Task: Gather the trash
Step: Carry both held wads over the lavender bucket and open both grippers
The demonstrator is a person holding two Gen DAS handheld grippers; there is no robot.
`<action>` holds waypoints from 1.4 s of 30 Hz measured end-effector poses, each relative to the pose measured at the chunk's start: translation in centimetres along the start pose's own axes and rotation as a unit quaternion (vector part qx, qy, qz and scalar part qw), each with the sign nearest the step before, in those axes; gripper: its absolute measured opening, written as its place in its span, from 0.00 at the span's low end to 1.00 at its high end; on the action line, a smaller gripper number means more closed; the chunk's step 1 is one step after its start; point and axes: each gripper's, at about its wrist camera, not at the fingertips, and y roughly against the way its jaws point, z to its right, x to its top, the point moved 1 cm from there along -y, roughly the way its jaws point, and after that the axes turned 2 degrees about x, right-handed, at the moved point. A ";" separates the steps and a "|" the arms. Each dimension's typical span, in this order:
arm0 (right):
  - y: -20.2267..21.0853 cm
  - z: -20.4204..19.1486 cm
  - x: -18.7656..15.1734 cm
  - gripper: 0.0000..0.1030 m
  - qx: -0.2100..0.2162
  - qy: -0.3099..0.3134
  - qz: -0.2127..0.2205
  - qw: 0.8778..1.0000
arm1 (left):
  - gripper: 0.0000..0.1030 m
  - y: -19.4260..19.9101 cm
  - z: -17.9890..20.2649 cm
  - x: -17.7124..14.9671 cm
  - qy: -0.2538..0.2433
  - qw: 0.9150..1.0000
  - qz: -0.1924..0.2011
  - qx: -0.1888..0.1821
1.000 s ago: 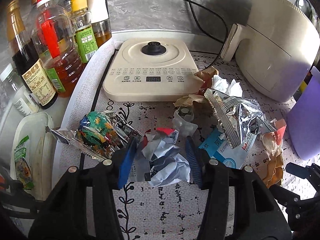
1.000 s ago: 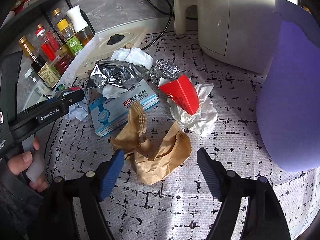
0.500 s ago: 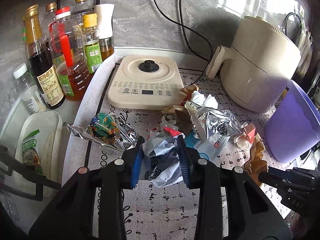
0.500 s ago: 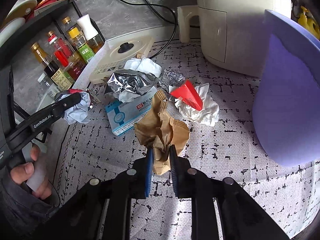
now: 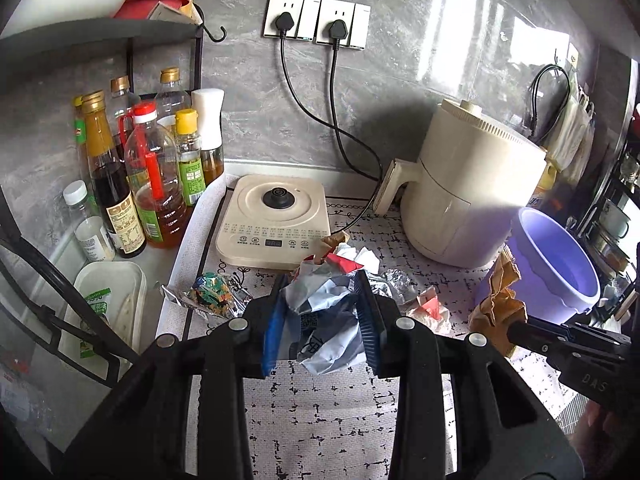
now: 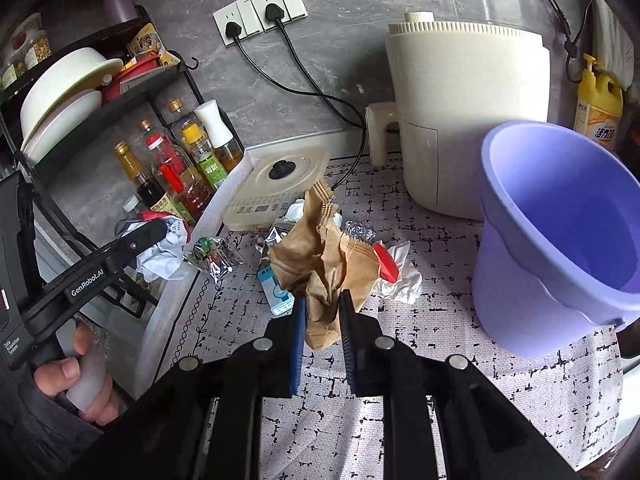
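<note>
Two claws grip trash: left claw clamps crumpled wrapper, right claw pinches brown paper, purple bucket at right

- Daylight pours in from the right of my left wrist view, throwing bright glare patches across the glossy grey wall.
- The cream air fryer casts a soft shadow on the wall behind it.
- My black tongs read as near-silhouettes; the shelf corner at left sits dim.
- Fisheye bending curves the socket plates and darkens every corner.
- Centre detail stays sharp, without motion blur.
</note>
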 end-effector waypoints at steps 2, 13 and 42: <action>1.6 0.2 0.8 0.17 0.001 0.000 0.018 1.000 | 0.33 1.0 0.9 0.8 -0.005 1.000 0.010 -0.005; 8.0 3.0 4.5 0.18 -0.028 0.010 0.089 0.996 | 0.33 2.7 6.7 4.3 -0.040 0.997 0.048 -0.046; 14.2 14.9 5.0 0.74 -0.130 -0.072 0.150 0.977 | 0.34 -0.2 18.1 7.3 -0.091 0.986 0.045 -0.129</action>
